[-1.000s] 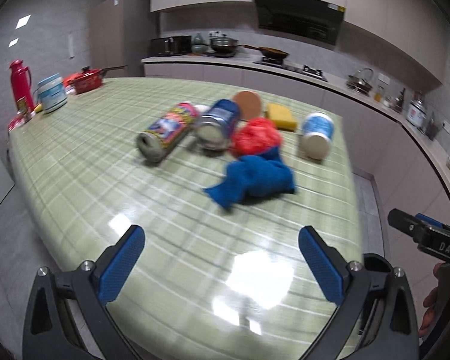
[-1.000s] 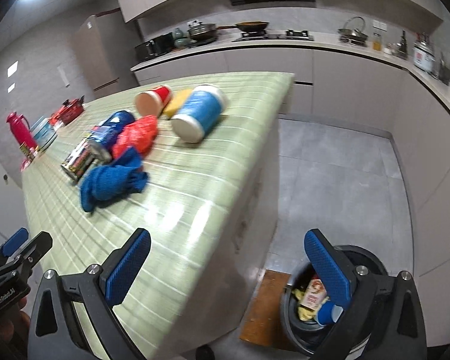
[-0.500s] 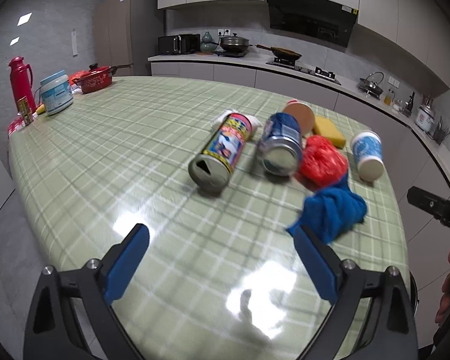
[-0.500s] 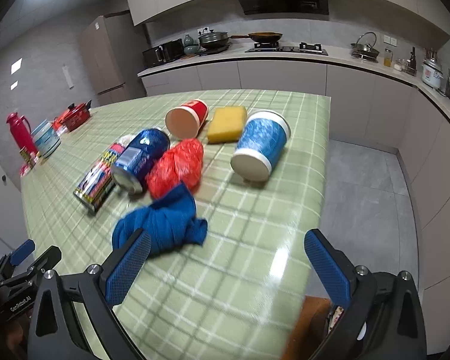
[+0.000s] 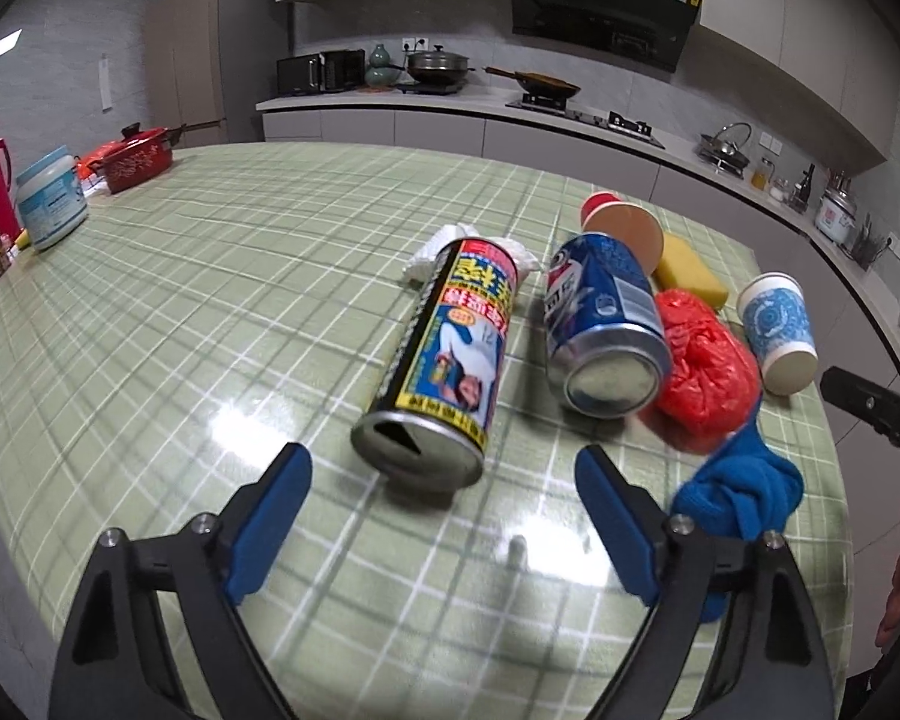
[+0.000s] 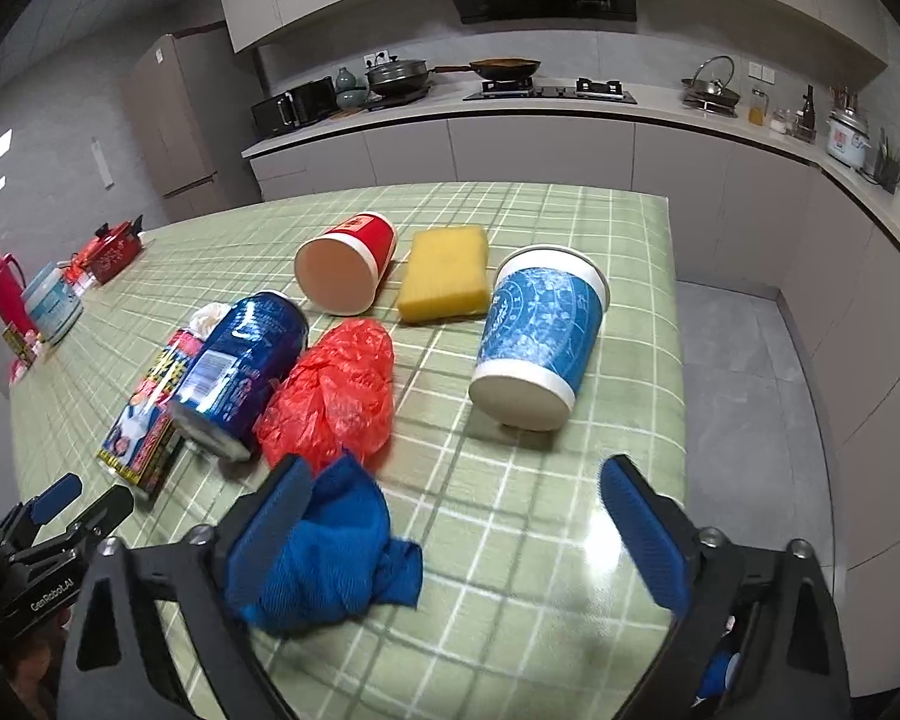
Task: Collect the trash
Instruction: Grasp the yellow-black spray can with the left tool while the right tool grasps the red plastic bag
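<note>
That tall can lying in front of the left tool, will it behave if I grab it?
The tall can lies on its side on a glossy tablecloth, so a nudge will probably roll it. Its opened end suggests it is empty and light. The smooth metal wall may slip; grip across the body.

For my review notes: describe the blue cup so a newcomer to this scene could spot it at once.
Start at the green checked table and go to its edge nearest the grey floor. The blue cup lies there on its side, white base toward the camera, right of the yellow sponge. The neighbouring red cup also lies tipped over, but only this one has a blue patterned wrap.
</note>
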The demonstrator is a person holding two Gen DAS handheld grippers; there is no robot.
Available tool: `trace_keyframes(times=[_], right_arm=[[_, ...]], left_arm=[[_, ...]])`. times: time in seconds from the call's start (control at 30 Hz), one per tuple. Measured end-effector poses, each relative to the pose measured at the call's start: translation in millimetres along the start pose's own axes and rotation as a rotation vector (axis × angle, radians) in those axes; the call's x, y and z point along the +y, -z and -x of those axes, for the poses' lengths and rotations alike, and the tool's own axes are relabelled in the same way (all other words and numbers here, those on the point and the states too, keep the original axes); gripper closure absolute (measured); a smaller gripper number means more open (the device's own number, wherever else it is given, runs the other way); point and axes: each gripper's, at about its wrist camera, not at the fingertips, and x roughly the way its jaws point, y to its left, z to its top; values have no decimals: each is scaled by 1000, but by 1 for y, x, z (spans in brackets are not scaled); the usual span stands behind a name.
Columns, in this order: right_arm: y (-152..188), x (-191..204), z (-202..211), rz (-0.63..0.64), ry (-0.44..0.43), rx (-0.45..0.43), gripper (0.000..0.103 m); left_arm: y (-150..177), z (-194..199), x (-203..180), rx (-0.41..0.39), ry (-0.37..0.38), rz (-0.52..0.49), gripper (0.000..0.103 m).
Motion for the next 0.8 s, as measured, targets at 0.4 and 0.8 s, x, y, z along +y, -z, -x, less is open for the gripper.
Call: trace_keyframes(times=[0.4,0.8], right_arm=[[-17,48,-54,30,-94,68,35],[-13,62,-93,28,-133,126,65]], left_arm=[[-17,-29,4,39,41,-9,23],[-23,-48,9,85,84,-17,48]])
